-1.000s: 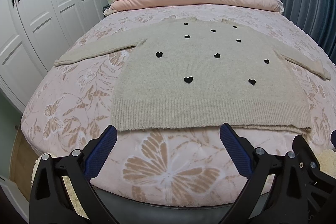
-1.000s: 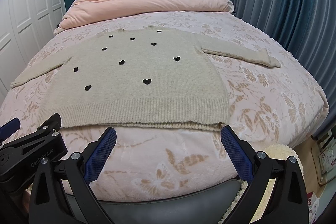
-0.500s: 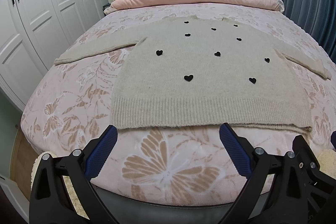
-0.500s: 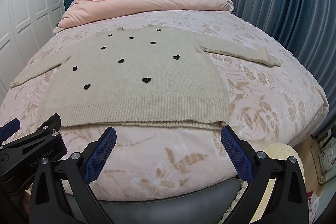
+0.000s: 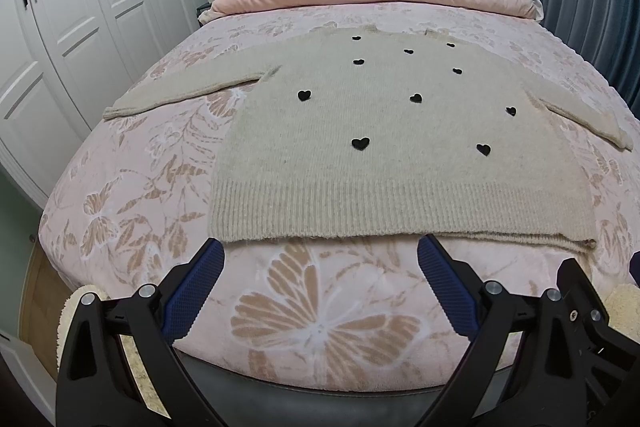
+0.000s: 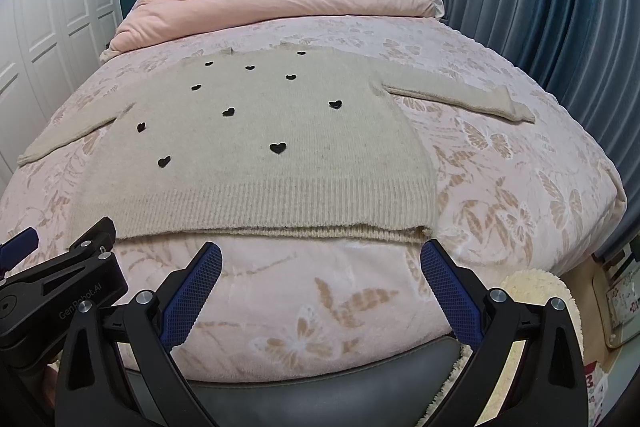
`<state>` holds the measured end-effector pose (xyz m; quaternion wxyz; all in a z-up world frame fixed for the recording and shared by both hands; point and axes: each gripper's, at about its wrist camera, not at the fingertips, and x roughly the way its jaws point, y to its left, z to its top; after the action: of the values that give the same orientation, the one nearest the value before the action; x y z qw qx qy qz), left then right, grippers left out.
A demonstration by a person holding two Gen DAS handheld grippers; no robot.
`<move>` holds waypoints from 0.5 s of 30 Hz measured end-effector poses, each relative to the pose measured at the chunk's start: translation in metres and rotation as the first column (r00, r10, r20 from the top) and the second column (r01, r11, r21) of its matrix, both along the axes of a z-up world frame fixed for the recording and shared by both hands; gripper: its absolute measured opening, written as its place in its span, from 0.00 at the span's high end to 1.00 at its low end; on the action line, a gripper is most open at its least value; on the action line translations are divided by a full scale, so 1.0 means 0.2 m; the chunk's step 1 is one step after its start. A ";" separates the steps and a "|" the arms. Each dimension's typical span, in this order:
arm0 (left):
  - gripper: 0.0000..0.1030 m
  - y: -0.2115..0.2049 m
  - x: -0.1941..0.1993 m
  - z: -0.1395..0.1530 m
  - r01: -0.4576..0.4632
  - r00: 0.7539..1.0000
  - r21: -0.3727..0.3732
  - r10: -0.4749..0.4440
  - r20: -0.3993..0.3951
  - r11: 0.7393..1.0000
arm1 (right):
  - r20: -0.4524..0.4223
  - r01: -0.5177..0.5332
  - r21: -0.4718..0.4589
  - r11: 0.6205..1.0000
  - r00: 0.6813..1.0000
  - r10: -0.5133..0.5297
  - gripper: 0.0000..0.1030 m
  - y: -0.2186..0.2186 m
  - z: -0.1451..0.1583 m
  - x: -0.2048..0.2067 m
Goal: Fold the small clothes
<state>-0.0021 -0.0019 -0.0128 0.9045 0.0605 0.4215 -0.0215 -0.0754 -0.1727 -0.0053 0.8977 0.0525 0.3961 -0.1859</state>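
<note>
Bed [image 5: 132, 195]: big, pink flower cover, holds everything.
Sweater [image 5: 400, 147]: tan w/ 9 black hearts, lies flat in the middle of the bed, both sleeves spread out, ribbed hem nearest the tongs.
Left gripper [image 5: 320, 259]: wide open, holds nothing, tips just short of the hem.
Right gripper [image 6: 320, 261]: wide open too, empty, right tip near the hem's right corner.
Change: vs 1 s ago both crept a bit closer to the hem. Sweater didn't move.
Means: no fold made yet. Prob. next is grabbing the hem.

fuzzy ribbed knit sweater [image 5: 392, 163], plush bedspread [image 5: 320, 319]
</note>
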 end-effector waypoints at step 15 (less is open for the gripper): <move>0.05 -0.03 0.16 -0.02 0.007 1.000 0.042 -0.007 -0.002 0.999 | -0.018 0.039 0.042 0.998 0.999 -0.038 0.05 -0.37 -0.02 0.23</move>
<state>0.0292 -0.0089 -0.0173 0.9027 0.0807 0.4223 -0.0159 -0.0297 -0.2463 -0.0098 0.8891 0.0774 0.4067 -0.1952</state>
